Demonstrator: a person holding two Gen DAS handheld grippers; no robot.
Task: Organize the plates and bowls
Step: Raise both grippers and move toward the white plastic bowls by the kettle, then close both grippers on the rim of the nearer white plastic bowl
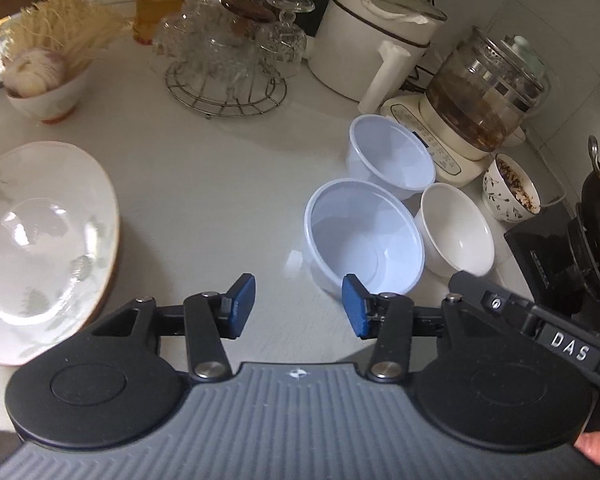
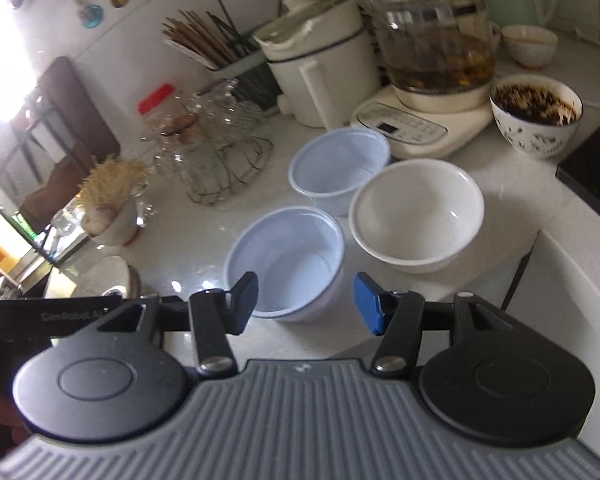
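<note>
White stone countertop (image 1: 204,184) ran under both my grippers, crowded along its back edge. Taking the glass kettle on its cream base (image 1: 480,92) as landmark: a white cooker pot (image 1: 376,28) stood just beside it, a wire rack of glassware (image 1: 228,60) farther along past that pot, and a patterned cup of dark dregs (image 1: 510,190) sat in front of the kettle toward the black stove (image 1: 592,216). Two pale blue plastic bowls (image 1: 364,236) (image 1: 392,156) and a white ceramic bowl (image 1: 456,232) clustered in front of the kettle's base, all upright and empty, nearly touching. A floral plate (image 1: 40,240) lay well apart from the kettle, across the counter.

My left gripper (image 1: 298,306) hovered over bare counter, fingers spread wide, holding nothing, the nearer blue bowl just beyond its tips. My right gripper (image 2: 306,304) also stood wide and empty, that same bowl (image 2: 288,260) showing between its blue pads (image 2: 366,304).
</note>
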